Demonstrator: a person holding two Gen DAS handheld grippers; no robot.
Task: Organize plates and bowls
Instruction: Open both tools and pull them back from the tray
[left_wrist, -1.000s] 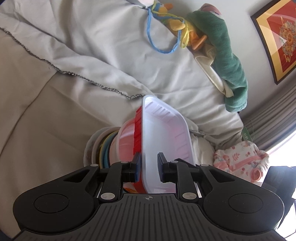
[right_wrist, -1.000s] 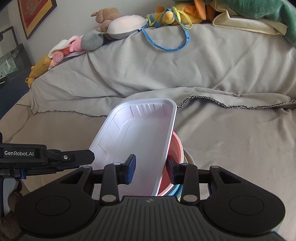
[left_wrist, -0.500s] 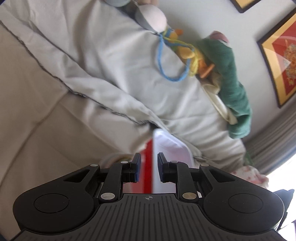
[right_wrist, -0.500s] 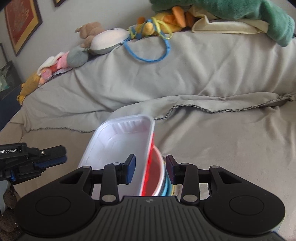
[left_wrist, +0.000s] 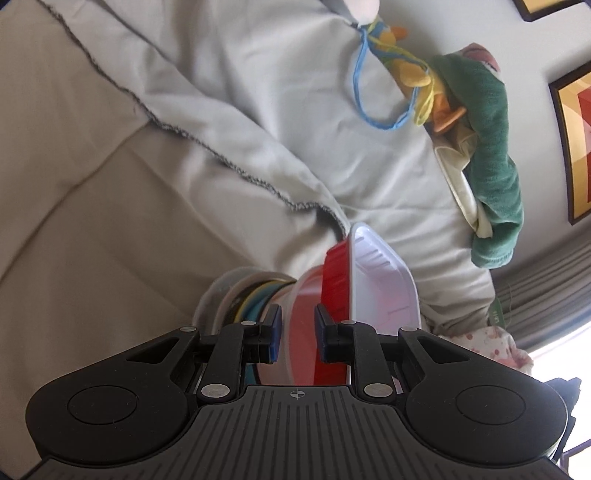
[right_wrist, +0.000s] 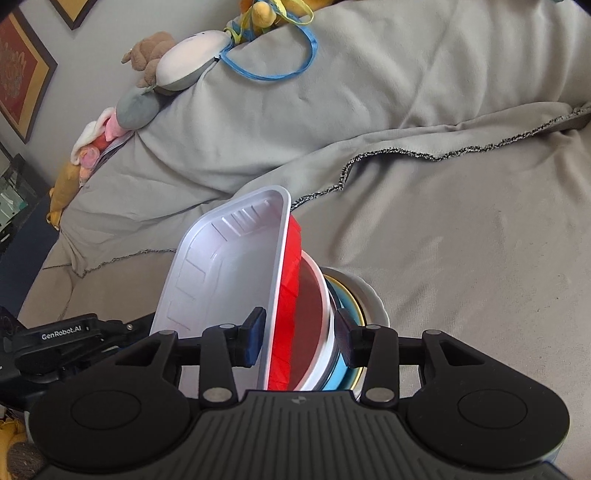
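A nested stack of dishes is held tilted on edge above the grey couch: a white rectangular tray (right_wrist: 221, 258) on top, a red tray (right_wrist: 291, 295) under it, a white-rimmed bowl (right_wrist: 317, 332), then blue and yellow plates (right_wrist: 345, 295) and a white bowl (right_wrist: 373, 299). My right gripper (right_wrist: 297, 339) straddles the stack's rims, its jaws wide around the trays and bowl. My left gripper (left_wrist: 297, 334) closes on the rim of the bowl (left_wrist: 299, 314) beside the red tray (left_wrist: 336, 280) and white tray (left_wrist: 384, 280). The left gripper's body also shows in the right wrist view (right_wrist: 66, 334).
The couch is draped in a grey cover (right_wrist: 461, 221) with a dark stitched hem. Soft toys (right_wrist: 177, 70) and a blue cord (right_wrist: 273, 55) line the backrest. A green cloth (left_wrist: 491, 155) lies on the backrest. Framed pictures (right_wrist: 18, 77) hang on the wall.
Both grippers have tilted and swung with the stack. The left gripper has shifted from the white tray's rim to the bowl's rim. The stack now stands more on edge.
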